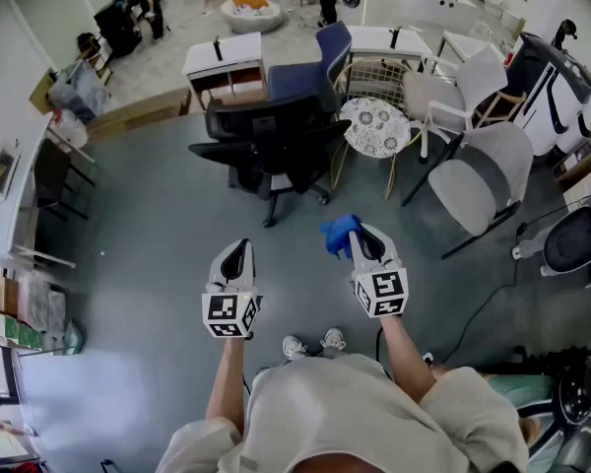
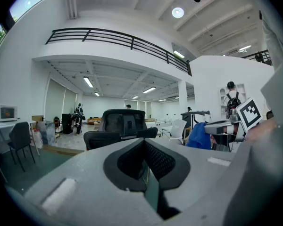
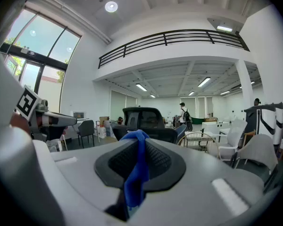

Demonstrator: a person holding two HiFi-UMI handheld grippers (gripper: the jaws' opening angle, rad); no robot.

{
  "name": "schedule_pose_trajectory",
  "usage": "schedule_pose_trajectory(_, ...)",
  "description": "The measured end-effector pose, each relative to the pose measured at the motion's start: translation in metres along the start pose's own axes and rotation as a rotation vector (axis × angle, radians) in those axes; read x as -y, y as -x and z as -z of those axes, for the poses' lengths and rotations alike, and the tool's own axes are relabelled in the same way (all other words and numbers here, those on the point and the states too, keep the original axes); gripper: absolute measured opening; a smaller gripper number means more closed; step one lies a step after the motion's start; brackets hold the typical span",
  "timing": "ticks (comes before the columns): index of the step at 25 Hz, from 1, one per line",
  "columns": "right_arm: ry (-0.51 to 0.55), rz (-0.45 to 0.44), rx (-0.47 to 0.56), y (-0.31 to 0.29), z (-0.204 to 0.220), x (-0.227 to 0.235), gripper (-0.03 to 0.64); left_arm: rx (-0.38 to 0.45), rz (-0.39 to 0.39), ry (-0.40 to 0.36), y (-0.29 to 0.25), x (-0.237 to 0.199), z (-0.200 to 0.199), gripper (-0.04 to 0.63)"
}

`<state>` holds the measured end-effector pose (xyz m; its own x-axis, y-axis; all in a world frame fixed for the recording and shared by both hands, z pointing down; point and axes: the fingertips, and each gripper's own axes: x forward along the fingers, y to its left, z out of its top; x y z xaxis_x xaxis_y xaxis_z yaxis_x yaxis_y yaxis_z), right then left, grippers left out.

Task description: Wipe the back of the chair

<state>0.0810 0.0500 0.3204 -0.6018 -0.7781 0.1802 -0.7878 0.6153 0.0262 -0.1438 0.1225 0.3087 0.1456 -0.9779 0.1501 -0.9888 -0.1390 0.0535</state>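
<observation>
1. Ahead of both sets of fingers, well apart from them across bare floor [image 1: 148,254], stands the black chair [image 1: 276,141]. Nothing has touched its back yet, so I judge the wiping is not begun.
2. On the right gripper [image 1: 366,236] the fingers [image 3: 120,161] are clamped on a blue cloth [image 1: 340,233]. Only a narrow fold sits between them, and the rest bunches loose past the tips.
3. That thin hold looks like the main risk. Dragging the cloth over the chair's back could pull it out, or the bare tips could scrape the back instead of the cloth.
4. The left gripper [image 1: 238,256] has its fingers [image 2: 162,161] closed together with nothing between them.
5. The chair looks like a swivel office type. I'd guess a firm push would turn it or roll it away from the fingers, unless the empty left gripper steadies it.
6. Beyond the chair and to the right of the right fingers it is crowded, with a blue chair [image 1: 320,62], a wire chair [image 1: 374,126] and white chairs [image 1: 483,170]. Reaching round on that side risks a knock.
7. A cable [image 1: 483,308] trails on the floor to the right, behind the fingers. It could catch a foot.
8. Left of the left fingers the floor is open, and that is the easier way round.
</observation>
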Motion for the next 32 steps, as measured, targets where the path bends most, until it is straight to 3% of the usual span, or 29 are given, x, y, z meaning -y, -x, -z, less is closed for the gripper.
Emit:
schedule_pose_trajectory(17, 0.0, -0.01, 0.003, -0.001, 0.007, 0.018, 0.037, -0.021, 0.007, 0.001, -0.02, 0.016, 0.011, 0.0)
schedule_pose_trajectory(32, -0.018, -0.052, -0.045, -0.027, 0.043, 0.049, 0.037, -0.107, 0.017, 0.024, -0.059, 0.045, 0.058, 0.001)
